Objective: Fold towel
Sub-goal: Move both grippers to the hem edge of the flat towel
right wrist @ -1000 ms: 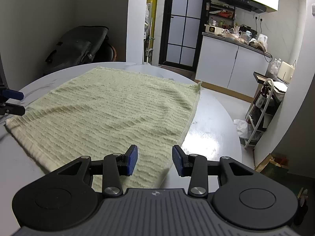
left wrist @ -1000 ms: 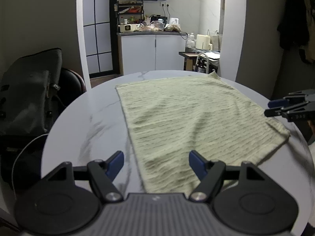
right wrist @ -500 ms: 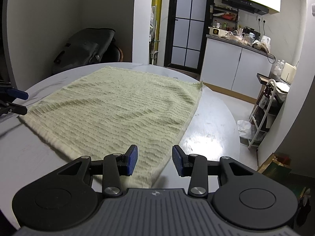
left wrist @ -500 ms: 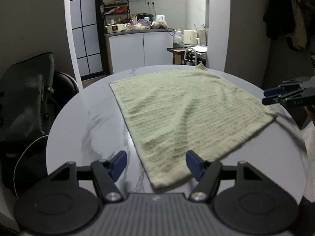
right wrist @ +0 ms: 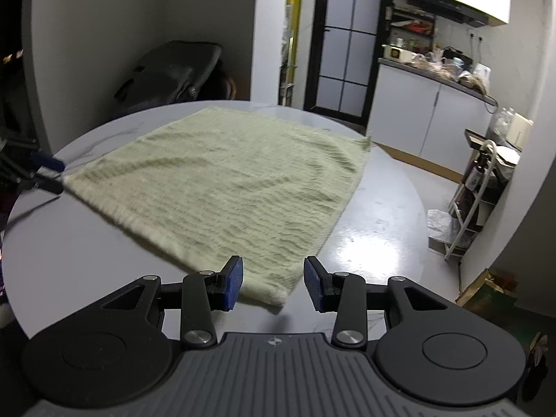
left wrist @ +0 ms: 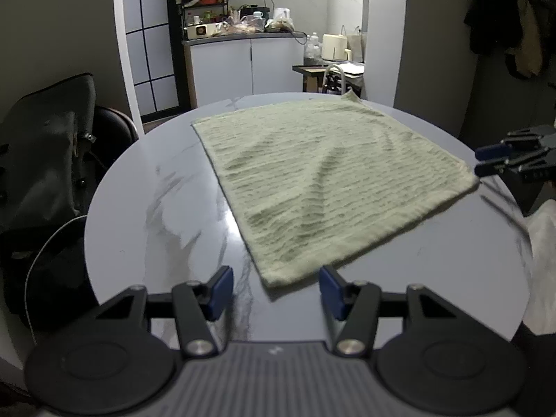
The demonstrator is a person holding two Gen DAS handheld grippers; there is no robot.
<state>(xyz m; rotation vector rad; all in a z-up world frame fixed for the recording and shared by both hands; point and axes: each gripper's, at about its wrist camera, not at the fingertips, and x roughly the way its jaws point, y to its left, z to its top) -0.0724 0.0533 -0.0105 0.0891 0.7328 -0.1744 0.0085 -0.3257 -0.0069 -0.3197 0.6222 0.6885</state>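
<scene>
Towel point(left wrist: 323, 177) flat on round table point(left wrist: 146, 208), black bag point(left wrist: 41, 153) beside, both grippers' jaws open, empty.

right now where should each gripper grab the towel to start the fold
By the two near corners. The towel lies flat on the table, so only its edges give purchase. The left gripper and the right gripper, both open, each face one corner: probably slide in low from the near side and pinch.
</scene>
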